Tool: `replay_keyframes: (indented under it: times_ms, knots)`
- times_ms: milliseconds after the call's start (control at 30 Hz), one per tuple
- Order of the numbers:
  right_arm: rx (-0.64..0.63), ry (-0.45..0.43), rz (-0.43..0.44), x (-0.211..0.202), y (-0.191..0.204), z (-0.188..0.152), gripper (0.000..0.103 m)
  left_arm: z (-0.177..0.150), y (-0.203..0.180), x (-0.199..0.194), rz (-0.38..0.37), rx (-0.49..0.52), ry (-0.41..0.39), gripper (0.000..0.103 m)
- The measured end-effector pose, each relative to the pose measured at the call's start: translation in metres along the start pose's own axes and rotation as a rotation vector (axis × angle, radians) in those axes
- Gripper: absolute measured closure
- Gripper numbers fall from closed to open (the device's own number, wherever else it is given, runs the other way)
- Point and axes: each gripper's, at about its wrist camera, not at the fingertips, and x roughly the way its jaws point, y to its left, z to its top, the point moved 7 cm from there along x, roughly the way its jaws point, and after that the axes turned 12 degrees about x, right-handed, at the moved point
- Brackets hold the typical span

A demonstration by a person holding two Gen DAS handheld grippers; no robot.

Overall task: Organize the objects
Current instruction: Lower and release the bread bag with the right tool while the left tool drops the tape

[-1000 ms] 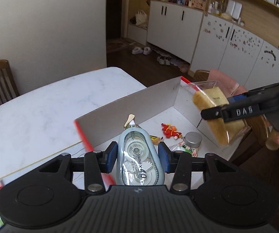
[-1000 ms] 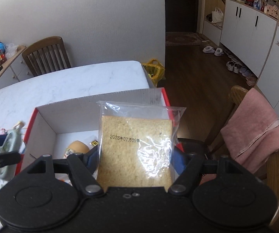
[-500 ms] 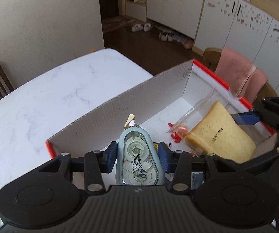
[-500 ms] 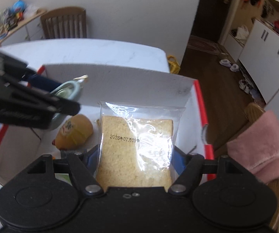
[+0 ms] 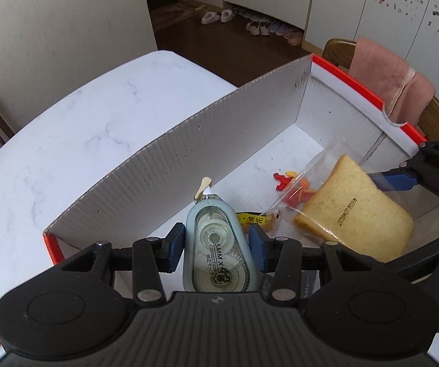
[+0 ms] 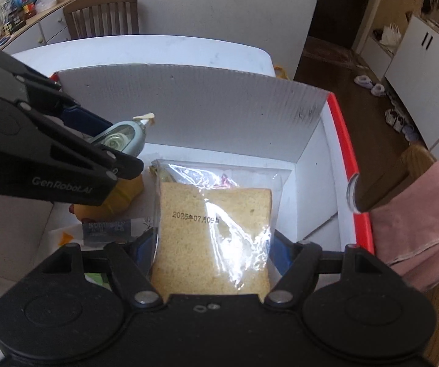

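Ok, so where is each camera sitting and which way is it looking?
Left wrist: on the left hand-held gripper, looking steeply down into the box; its own fingers clamp a correction tape.
Right wrist: on the right hand-held gripper, looking down into the box; its fingers clamp bagged bread.
Shared: box, bread, tape, and each other's gripper.

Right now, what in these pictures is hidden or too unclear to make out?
- Left wrist view: the red toy in the box is partly behind the bagged bread.
- Right wrist view: the yellow item is mostly covered by the left gripper.
- Left wrist view: the yellow label is too small to read.
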Motion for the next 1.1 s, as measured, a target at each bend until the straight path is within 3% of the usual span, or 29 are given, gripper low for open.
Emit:
replay_keyframes:
  times_ms: [400,533,1100]
  knots:
    - [0.036,-0.043,0.031,-0.019,-0.007,-0.004,0.019,0.000,0.009,0.002,-0.006,-0.055,0.010,0.057]
    - [0.055,-0.059,0.033,-0.026,-0.015,-0.004,0.019,-0.001,0.008,-0.007,-0.001,-0.058,-0.024,0.045]
    - [0.081,-0.108,0.046,-0.074,-0.001,-0.009,0.019,-0.025,0.009,-0.078,-0.020,-0.077,-0.177,0.045]
